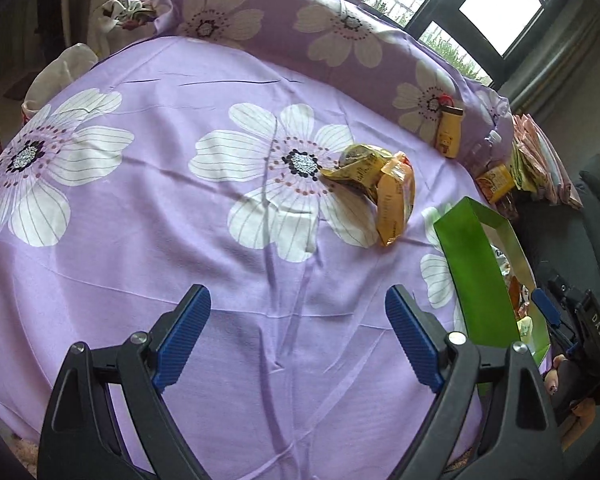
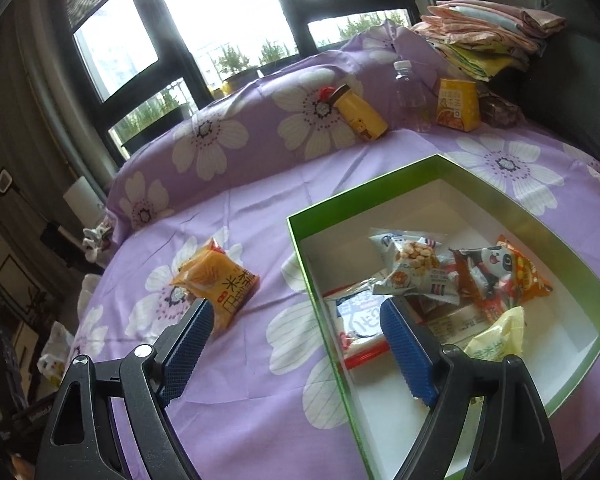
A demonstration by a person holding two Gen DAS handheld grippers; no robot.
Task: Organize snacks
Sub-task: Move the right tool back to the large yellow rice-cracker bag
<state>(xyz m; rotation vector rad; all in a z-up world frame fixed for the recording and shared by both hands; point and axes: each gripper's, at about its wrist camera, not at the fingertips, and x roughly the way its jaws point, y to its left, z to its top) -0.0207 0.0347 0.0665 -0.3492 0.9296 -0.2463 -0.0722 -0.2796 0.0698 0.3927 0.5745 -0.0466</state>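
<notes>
A: Both open? Left hand-held gripper (image 1: 298, 308), right hand-held gripper (image 2: 296, 318)?
B: Yes, jaws apart, empty. Right straddles the green box (image 2: 580, 364) wall.
A: Snacks?
B: Several inside; orange packets (image 1: 394, 196) lie loose on the bed (image 1: 140, 240), further out.
A: Risk?
B: Likely a finger catching the box rim and tipping it; slippery wrappers.

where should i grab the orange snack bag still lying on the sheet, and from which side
Grip the orange snack bag across its puffy middle, coming down from above with the open right gripper, which is nearest. It lies flat on the purple sheet, left of the green box, so its faces are hard to pinch; the crimped end seam is thin but may slip. A second yellow packet touches it, so probably close slowly.
</notes>
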